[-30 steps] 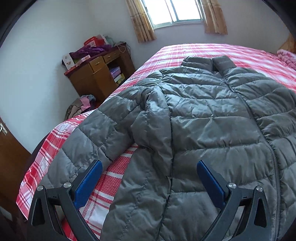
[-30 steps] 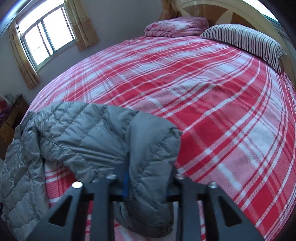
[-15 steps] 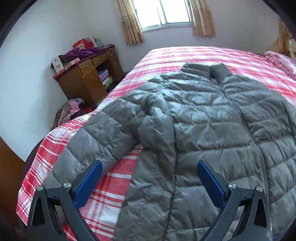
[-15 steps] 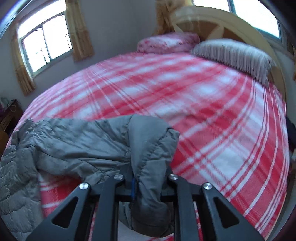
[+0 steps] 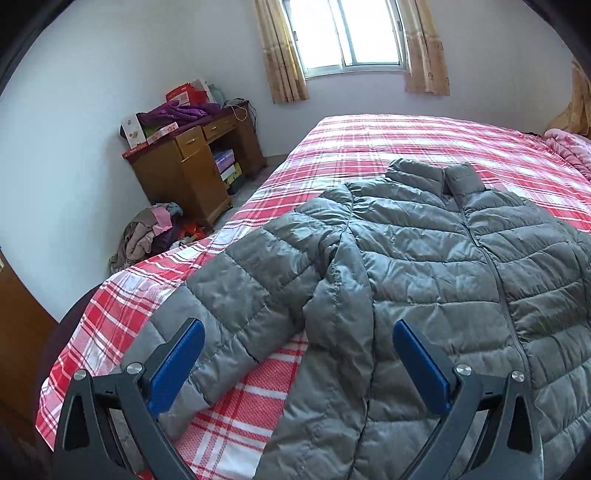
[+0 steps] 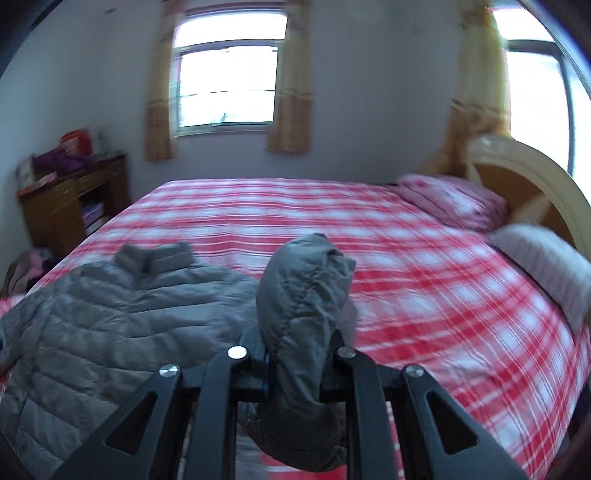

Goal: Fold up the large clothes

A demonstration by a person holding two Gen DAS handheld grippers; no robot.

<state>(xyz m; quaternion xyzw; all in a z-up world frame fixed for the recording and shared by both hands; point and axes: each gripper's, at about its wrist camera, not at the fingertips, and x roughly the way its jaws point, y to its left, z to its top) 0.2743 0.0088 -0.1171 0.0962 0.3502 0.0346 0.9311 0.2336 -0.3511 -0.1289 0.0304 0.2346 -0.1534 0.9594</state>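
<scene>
Lifted and swung toward the window, the right gripper (image 6: 295, 363) now carries the sleeve cuff (image 6: 304, 288) it is clamped on, above the jacket's body. Left gripper (image 5: 297, 358) hovers with fingers spread wide, holding nothing, over the other sleeve (image 5: 236, 295) at 7 o'clock. To fold well, lay the held sleeve flat across the chest — no bunching. Grey puffer jacket (image 5: 443, 266) lies front-up on the plaid bed (image 5: 388, 140); its long axis runs collar-at-12, hem toward 6.

A cluttered wooden desk (image 5: 192, 166) stands against the wall beside a curtained window (image 5: 351, 33), clothes pile (image 5: 155, 230) at its foot.
</scene>
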